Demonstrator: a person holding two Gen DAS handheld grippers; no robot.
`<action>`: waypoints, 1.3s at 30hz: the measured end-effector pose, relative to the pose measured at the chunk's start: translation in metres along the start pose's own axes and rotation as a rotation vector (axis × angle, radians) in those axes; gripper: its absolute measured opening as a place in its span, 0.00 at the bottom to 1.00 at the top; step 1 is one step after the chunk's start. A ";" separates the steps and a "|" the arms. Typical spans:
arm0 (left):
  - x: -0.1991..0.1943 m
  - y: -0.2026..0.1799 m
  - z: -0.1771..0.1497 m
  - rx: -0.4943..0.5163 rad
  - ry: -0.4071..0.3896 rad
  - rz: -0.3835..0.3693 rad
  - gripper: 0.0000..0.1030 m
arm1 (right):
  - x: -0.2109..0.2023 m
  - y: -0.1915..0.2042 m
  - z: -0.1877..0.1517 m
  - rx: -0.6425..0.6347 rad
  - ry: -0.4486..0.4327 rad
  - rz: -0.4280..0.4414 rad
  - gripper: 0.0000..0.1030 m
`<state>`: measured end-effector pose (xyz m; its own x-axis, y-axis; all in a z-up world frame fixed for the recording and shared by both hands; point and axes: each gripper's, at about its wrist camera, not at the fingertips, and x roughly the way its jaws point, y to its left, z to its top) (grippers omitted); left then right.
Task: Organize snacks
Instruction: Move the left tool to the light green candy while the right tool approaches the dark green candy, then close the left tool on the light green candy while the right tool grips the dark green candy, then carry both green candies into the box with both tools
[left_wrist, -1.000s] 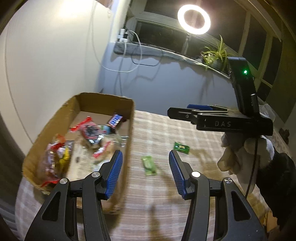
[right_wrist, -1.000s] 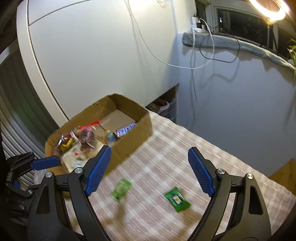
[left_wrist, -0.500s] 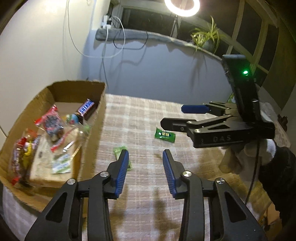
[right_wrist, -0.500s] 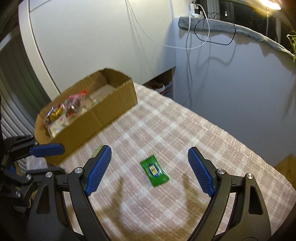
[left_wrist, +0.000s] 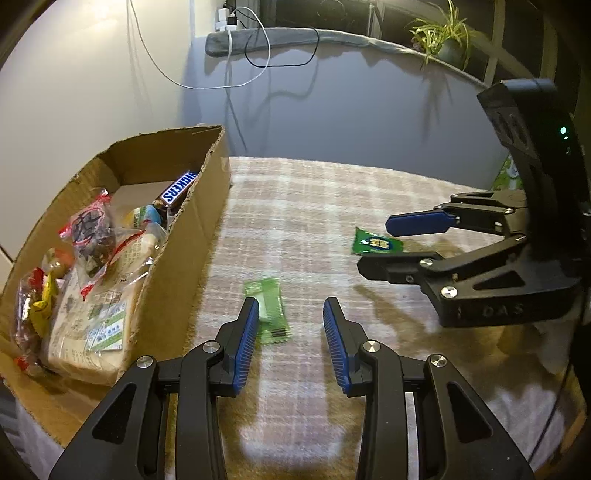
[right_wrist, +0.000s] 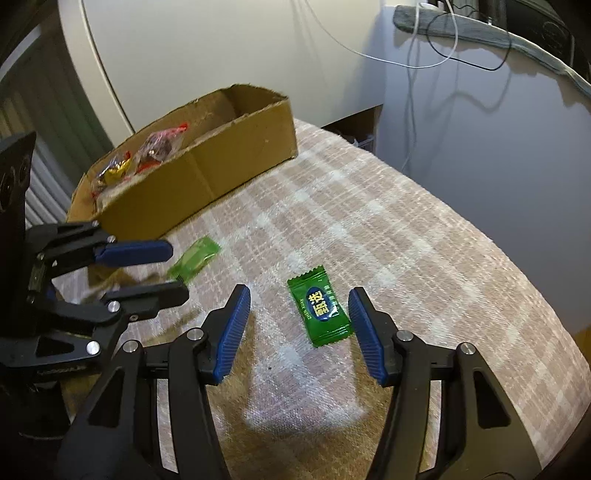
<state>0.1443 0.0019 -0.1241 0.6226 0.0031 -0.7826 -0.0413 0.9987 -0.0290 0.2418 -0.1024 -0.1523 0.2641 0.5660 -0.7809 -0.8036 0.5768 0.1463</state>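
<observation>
2 loose sweets are to be gripped across their short sides. The left tongs (left_wrist: 290, 325) stand apart around the pale green sweet (left_wrist: 269, 309), unclamped; the right tongs (right_wrist: 299, 321) are closing around the dark green sweet (right_wrist: 320, 310), pads not yet pressing. Both sweets lie on the checked counter (right_wrist: 424, 236), right of the cardboard box (left_wrist: 199, 236). A lilac wall (left_wrist: 351, 110) stands far behind.

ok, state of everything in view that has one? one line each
left gripper: open, pale green packet between fingers, not gripped
right gripper: closing, nothing pinched yet
pale green packet: flat on cloth
dark green candy: flat on cloth, between right fingers
cardboard box: open-topped, holding snacks
</observation>
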 end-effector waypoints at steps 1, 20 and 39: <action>0.002 -0.001 0.000 0.005 0.004 0.011 0.34 | 0.002 0.000 0.000 -0.006 0.004 0.002 0.56; 0.015 -0.001 0.000 0.046 0.003 0.004 0.17 | 0.004 0.000 -0.004 -0.089 0.024 -0.090 0.24; 0.022 -0.004 0.002 0.052 0.028 -0.036 0.20 | 0.002 0.000 -0.008 -0.082 0.024 -0.099 0.24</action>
<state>0.1595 -0.0018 -0.1397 0.6011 -0.0338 -0.7985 0.0217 0.9994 -0.0259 0.2383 -0.1064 -0.1587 0.3321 0.4944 -0.8033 -0.8156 0.5783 0.0187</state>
